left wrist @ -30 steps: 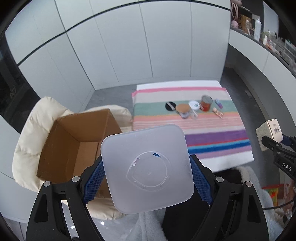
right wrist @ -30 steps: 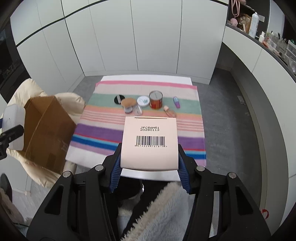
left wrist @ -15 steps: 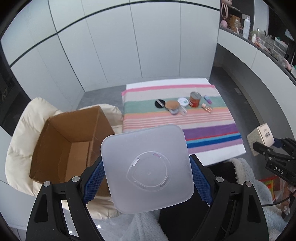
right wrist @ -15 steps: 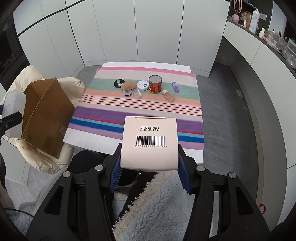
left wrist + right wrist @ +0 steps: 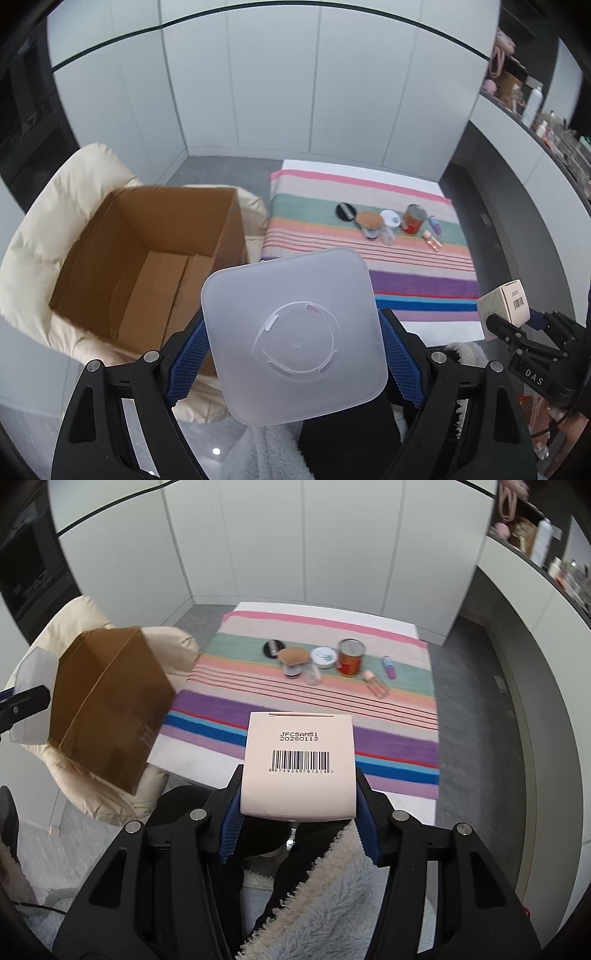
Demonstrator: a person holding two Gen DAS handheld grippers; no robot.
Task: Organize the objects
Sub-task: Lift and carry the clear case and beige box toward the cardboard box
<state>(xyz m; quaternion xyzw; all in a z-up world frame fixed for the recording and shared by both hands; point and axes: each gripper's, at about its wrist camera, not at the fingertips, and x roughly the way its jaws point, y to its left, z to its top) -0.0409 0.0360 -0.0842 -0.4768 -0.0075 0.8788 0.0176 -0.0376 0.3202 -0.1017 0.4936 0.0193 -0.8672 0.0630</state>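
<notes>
My left gripper is shut on a frosted white plastic container, whose square bottom faces the camera. It hangs just right of an open cardboard box that rests on a cream padded chair. My right gripper is shut on a pale pink carton with a barcode. It hovers over the near edge of the striped cloth. In the left wrist view the same carton shows at the right. On the cloth stand a red tin, a white jar, a brown-topped jar and small bottles.
White cupboard doors close off the far side. A dark counter with bottles runs along the right wall. A fluffy pale sleeve and dark clothing lie under the grippers. Grey floor borders the table on the right.
Both grippers have shifted sideways and rolled a little, each keeping its hold. The cardboard box has grown larger and nearer in the left wrist view, and the striped table has slid in both views.
</notes>
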